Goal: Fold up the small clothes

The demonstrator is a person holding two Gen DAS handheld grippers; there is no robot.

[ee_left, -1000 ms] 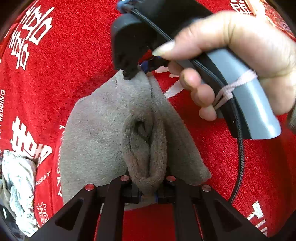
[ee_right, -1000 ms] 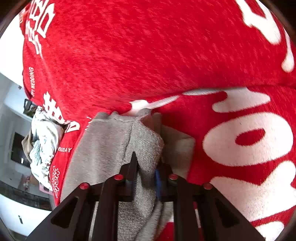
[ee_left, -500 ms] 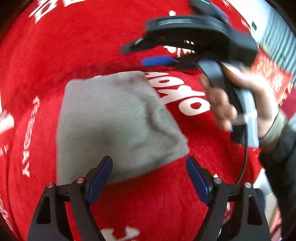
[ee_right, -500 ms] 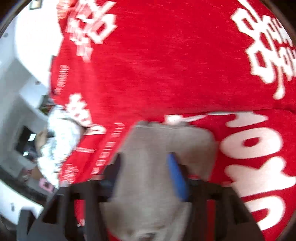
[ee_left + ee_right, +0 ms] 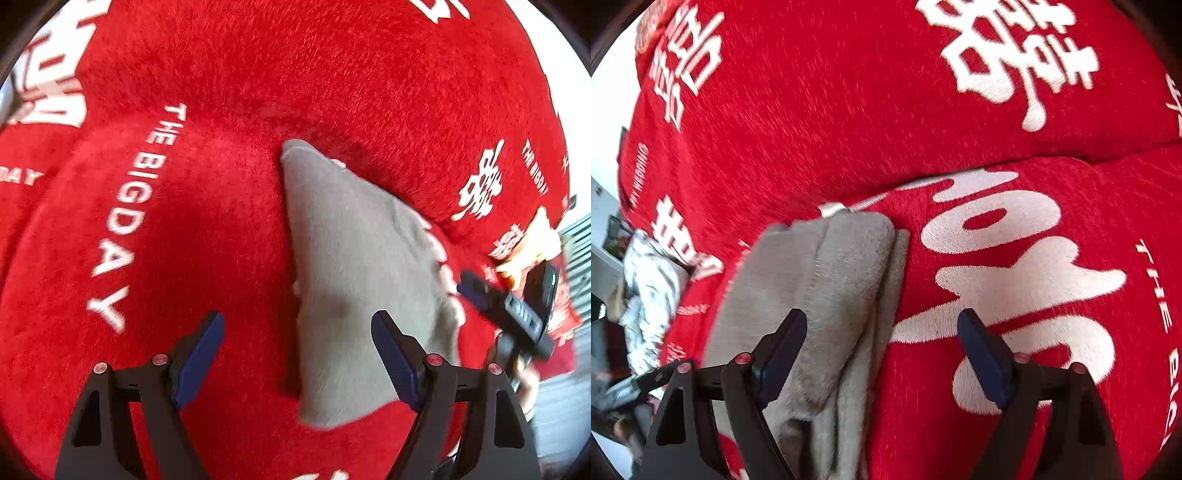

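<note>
Left gripper (image 5: 297,354), black two-finger tool with blue pads, is hanging with its jaws spread wide after just opening, gripping nothing; the near part of the folded grey fleece garment (image 5: 354,280) is lying between and below the fingers, pads not pressing it. Right gripper (image 5: 881,350), same black build with blue pads, is also standing wide, jaws having just been opening, holding nothing; its left finger is sitting over the grey garment (image 5: 827,295), its right finger over the red cloth. Garment is lying flat on the red plush blanket with white lettering (image 5: 221,221), folded, with a thicker rolled layer showing along its right side in the right wrist view. In the left wrist view the garment is running from a far pointed corner toward the near right, and the right gripper (image 5: 476,291) is showing at the right edge just beside the cloth's right border, somewhat blurred. A crumpled white patterned cloth (image 5: 652,291) is lying at the far left edge of the blanket, well apart from the grey garment.
</note>
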